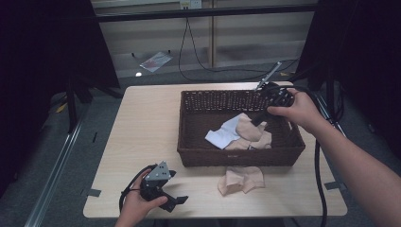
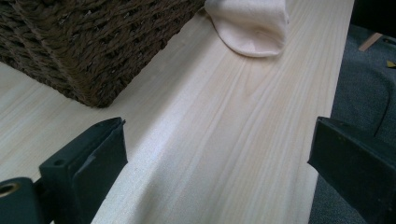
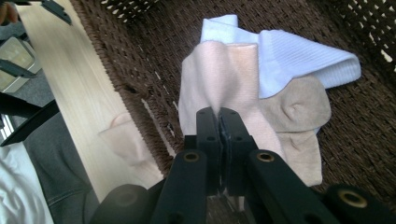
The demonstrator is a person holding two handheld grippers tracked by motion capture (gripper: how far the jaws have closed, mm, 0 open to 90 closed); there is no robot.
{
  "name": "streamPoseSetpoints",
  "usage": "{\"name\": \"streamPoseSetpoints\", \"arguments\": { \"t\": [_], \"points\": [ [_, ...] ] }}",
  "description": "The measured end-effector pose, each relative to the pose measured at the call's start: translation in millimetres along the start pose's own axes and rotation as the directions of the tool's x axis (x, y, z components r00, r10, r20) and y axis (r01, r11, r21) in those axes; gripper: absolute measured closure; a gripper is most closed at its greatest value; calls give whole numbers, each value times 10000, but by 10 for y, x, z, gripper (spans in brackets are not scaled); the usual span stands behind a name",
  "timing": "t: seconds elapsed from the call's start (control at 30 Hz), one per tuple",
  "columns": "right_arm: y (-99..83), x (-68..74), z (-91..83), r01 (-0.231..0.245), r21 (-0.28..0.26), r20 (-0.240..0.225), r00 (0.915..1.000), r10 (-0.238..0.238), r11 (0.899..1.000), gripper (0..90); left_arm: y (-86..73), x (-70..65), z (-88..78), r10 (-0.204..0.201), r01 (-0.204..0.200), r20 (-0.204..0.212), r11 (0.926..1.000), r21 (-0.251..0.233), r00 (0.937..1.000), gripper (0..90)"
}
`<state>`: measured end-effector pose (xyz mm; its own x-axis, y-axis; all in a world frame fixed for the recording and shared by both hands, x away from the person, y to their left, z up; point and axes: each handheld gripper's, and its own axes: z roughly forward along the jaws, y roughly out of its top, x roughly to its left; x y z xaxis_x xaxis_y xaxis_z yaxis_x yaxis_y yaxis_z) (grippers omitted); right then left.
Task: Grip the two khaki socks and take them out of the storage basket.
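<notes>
Right claw (image 3: 218, 116) clamped on pink sock (image 3: 219, 79) above wicker basket (image 1: 189, 156); left claw (image 2: 215, 154) wide, empty.

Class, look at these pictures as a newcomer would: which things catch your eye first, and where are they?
A dark wicker basket stands on the right half of the pale wooden table. Over it, the right tongs are shut on a peach sock, beside a white sock. Another peach sock lies on the table before the basket, and the left tongs rest open near the front edge.

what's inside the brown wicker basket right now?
The brown wicker basket holds a pale peach sock pinched by the right tool, a white ribbed sock and a tan sock. Whatever lies beneath this pile is covered.
</notes>
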<state>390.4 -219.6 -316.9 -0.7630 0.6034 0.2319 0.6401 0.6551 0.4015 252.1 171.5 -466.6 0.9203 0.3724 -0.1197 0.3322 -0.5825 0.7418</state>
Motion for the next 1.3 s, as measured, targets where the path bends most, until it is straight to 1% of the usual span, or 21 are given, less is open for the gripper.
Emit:
{"name": "streamPoseSetpoints", "arguments": {
  "t": [0.07, 0.13, 0.2, 0.27, 0.3, 0.43, 0.6, 0.63, 0.7, 0.93, 0.97, 1.0, 1.07, 1.17, 1.2, 1.3],
  "points": [
    [5, 17, -49, 58, -35, -51, 10000, -58, 10000, 881, 0, -1, 1, -2, 2, -1, 10000, 6, 10000, 36],
    [8, 54, -87, 161, -5, 59, 9999, -161, 9999, 881, 3, -1, -4, 17, -16, -26, 10000, 68, 10000, 36],
    [7, 86, -130, 201, -24, 83, 9998, -200, 9998, 881, 0, 0, -1, -20, 20, -5, 10000, -4, 10000, 36],
    [3, 112, -178, 239, -87, 87, 9997, -238, 9997, 881, 5, 0, -10, 33, -33, -22, 9999, 103, 10000, 36],
    [-2, 134, -223, 286, -121, 75, 9996, -285, 9995, 881, 6, -1, -10, 36, -36, -22, 9999, 104, 10000, 36],
    [-10, 173, -278, 325, -197, 3, 9995, -325, 9993, 881, 6, -1, -9, 33, -32, -25, 9999, 108, 10000, 36],
    [-7, 276, -338, 582, -129, -19, 9983, -582, 9982, 881, 7, -4, -1, 18, -18, -22, 10000, 86, 10000, 36],
    [-3, 297, -351, 688, -164, -68, 9976, -689, 9975, 881, 8, -6, 0, 12, -12, -18, 10000, 78, 10000, 36],
    [9, 346, -397, 755, -247, -109, 9971, -758, 9968, 880, 10, -8, 3, 28, -28, 26, 10000, 90, 10000, 36],
    [1, 432, -446, 1004, -318, -321, 9943, -1015, 9944, 879, 5, -5, 1, -5, 4, 42, 9999, 110, 10000, 36],
    [-4, 449, -446, 1106, -311, -339, 9932, -1116, 9934, 879, 6, -6, 2, 4, -4, 11, 9999, 140, 10000, 36],
    [-7, 473, -444, 1163, -305, -371, 9924, -1174, 9927, 879, 3, -7, 10, -15, 15, 43, 10000, 50, 10000, 36],
    [-15, 513, -441, 1311, -304, -445, 9902, -1324, 9909, 878, 8, -5, 6, 37, -38, 22, 9999, 162, 10000, 36],
    [-28, 576, -437, 1482, -348, -556, 9871, -1500, 9883, 878, 8, -7, 6, 15, -16, 6, 9999, 131, 10000, 36],
    [-33, 589, -429, 1596, -411, -639, 9847, -1620, 9863, 878, 8, -7, 7, 13, -13, 11, 9999, 123, 10000, 36],
    [-52, 628, -411, 1683, -387, -751, 9824, -1708, 9850, 877, 8, -9, 6, 35, -35, 2, 9999, 141, 10000, 36]
  ]
}}
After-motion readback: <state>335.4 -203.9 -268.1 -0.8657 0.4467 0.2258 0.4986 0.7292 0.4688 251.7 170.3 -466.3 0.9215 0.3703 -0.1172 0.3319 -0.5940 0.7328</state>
